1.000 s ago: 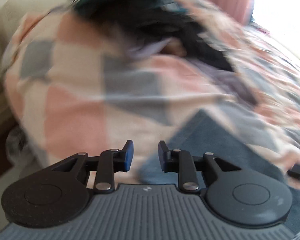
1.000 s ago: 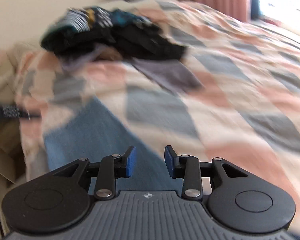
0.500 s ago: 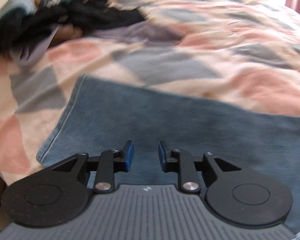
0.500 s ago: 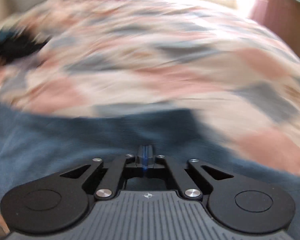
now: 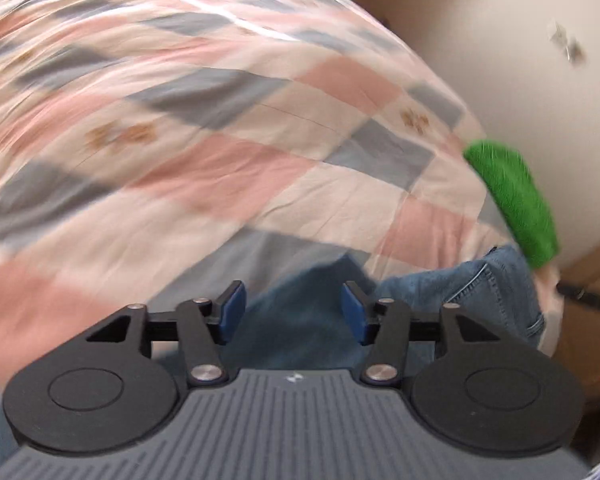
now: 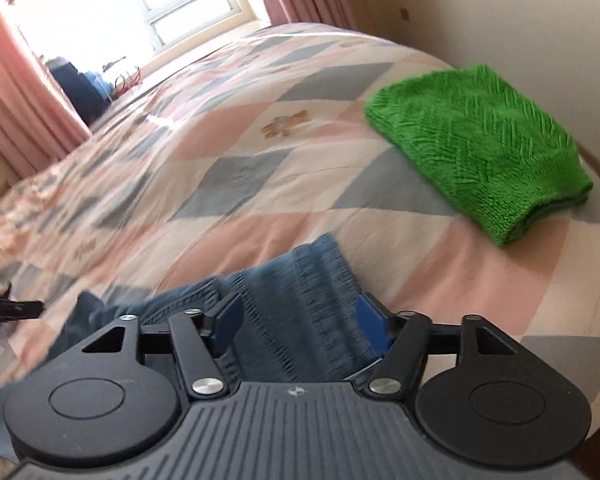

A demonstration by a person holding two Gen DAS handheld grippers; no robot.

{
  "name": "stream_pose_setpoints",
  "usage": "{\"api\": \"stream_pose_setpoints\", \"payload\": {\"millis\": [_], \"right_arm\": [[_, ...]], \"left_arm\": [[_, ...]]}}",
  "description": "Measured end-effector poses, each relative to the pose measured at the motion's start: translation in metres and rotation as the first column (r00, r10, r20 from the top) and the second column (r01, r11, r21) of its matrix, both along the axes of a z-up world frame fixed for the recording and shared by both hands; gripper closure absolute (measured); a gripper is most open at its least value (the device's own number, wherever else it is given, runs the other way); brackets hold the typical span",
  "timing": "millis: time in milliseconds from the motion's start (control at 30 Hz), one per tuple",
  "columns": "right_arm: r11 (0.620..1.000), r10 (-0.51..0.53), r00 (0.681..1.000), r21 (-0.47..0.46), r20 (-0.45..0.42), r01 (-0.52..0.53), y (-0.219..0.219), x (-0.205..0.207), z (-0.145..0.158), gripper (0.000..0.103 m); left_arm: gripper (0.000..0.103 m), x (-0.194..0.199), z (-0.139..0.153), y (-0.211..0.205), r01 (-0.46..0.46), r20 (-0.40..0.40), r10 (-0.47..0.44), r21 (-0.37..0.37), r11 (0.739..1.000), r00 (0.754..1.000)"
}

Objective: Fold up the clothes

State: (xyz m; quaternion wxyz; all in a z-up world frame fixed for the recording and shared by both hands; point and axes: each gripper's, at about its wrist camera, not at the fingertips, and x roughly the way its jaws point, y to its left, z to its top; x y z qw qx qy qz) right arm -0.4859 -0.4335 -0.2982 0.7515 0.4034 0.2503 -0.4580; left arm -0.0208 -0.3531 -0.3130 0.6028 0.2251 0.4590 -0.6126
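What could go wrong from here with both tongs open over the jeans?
1. Both the left tongs and right tongs are open, so neither grips the jeans; a closing pinch may catch the checked quilt as well as denim.
2. The jeans look bunched near the bed edge, so they might slide off.
3. A wide sweep could disturb the folded green knit.

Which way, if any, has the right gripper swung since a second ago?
Yes. The right gripper has swung rightward along the bed: the dark clothes pile it faced has left its view, and the green knit near the wall now appears.
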Motion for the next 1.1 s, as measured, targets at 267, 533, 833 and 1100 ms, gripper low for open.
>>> {"api": "stream_pose_setpoints", "payload": {"millis": [267, 533, 833, 1100], "right_arm": [[0.975, -0.061, 0.991, 0.217, 0.116, 0.035, -0.084, 0.0, -0.053, 0.034], [0.931, -0.049, 0.969, 0.364, 0.242, -0.044, -0.104, 0.022, -0.076, 0.039], [0.911, -0.1, 0.966, 0.413, 0.236, -0.006, -0.102, 0.014, -0.074, 0.039], [0.909, -0.117, 0.963, 0.417, 0.243, 0.005, -0.097, 0.011, -0.074, 0.039]], "left_arm": [[0.056, 0.005, -0.034, -0.063, 0.065, -0.134, -0.041, 0.176, 0.982, 0.99], [0.081, 0.021, -0.06, -0.102, 0.219, -0.377, -0.08, 0.341, 0.914, 0.923], [0.072, 0.031, -0.09, -0.138, 0.343, -0.501, -0.103, 0.415, 0.843, 0.859], [0.072, 0.021, -0.091, -0.13, 0.431, -0.56, -0.117, 0.469, 0.771, 0.82]]}}
